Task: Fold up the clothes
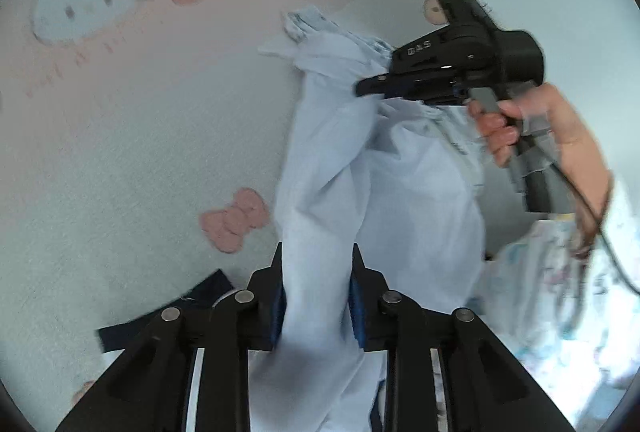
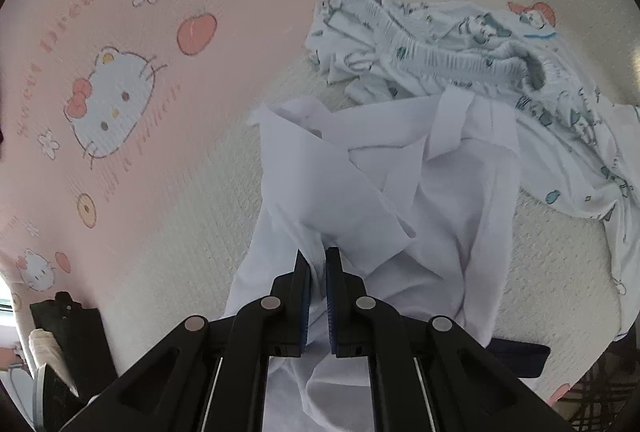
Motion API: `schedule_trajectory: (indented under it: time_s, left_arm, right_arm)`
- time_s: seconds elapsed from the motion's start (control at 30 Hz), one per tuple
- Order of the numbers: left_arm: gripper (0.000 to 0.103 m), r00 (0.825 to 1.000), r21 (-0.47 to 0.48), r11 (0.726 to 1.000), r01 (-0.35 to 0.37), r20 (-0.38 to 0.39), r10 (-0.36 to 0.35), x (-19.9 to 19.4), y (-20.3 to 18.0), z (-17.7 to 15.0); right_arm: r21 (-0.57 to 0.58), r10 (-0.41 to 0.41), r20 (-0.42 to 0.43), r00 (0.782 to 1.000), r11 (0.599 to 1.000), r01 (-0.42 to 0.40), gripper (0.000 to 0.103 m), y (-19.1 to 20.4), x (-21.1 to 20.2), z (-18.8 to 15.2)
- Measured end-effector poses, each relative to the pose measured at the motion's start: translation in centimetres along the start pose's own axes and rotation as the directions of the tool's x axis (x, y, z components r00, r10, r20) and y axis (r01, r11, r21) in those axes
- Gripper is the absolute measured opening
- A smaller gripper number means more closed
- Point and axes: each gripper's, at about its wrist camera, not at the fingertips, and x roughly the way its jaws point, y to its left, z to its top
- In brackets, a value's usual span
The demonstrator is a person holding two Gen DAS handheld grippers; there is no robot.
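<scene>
A pale blue shirt (image 1: pixel 320 232) is pinched between the left gripper (image 1: pixel 318 296) pads and, higher up, clamped by the closed right gripper (image 2: pixel 318 272), lifted above a pink cartoon-cat bedsheet (image 2: pixel 120 32), with patterned pyjamas (image 2: pixel 460 44) lying beside the shirt.

pink-and-cream cartoon-cat bedsheet (image 2: pixel 120 136) in soft daylight

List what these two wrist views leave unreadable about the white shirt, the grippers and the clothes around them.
- White shirt: overall shape unclear; crumpled in both views, lower part hidden behind the right gripper.
- Left gripper: cloth fills the gap; pad contact blurred in the left wrist view.
- Dark garment: mostly covered by gripper linkage, type unknown.
- Patterned garment: bunched, partly under the shirt in the right wrist view, smeared in the left.
</scene>
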Motion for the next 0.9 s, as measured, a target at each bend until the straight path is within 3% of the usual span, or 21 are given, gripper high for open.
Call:
schedule_trajectory:
  time_s: [0.2, 0.43, 0.5, 0.63, 0.8, 0.9]
  left_arm:
    - [0.022, 0.999, -0.046, 0.998, -0.050, 0.017, 0.051, -0.2, -1.6, -0.4]
    - [0.021, 0.972, 0.032, 0.973, -0.230, 0.059, 0.228, 0.9, -5.8, -1.6]
    - [0.021, 0.947, 0.090, 0.944, -0.319, 0.081, 0.312, 1.8, -7.5, -2.2]
    - [0.023, 0.861, 0.239, 0.827, -0.508, 0.170, 0.480, 3.2, -11.1, -3.8]
    - [0.024, 0.794, 0.325, 0.725, -0.607, 0.223, 0.565, 4.4, -13.2, -4.9]
    - [0.024, 0.775, 0.337, 0.698, -0.632, 0.255, 0.579, 4.6, -13.6, -4.8]
  right_arm:
    - [0.028, 0.043, 0.057, 0.997, 0.999, -0.045, 0.005, -1.2, -2.3, -0.5]
    - [0.080, 0.074, 0.061, 0.995, 0.994, -0.078, 0.005, -3.5, -3.7, -1.5]
    - [0.097, 0.087, 0.059, 0.994, 0.991, -0.092, 0.005, -4.4, -3.9, -1.5]
    - [0.124, 0.106, 0.049, 0.993, 0.986, -0.112, 0.005, -6.3, -4.1, -1.8]
    - [0.174, 0.146, 0.035, 0.989, 0.973, -0.150, 0.005, -8.3, -4.2, -2.2]
    - [0.179, 0.157, 0.031, 0.987, 0.971, -0.160, 0.005, -8.7, -4.2, -2.4]
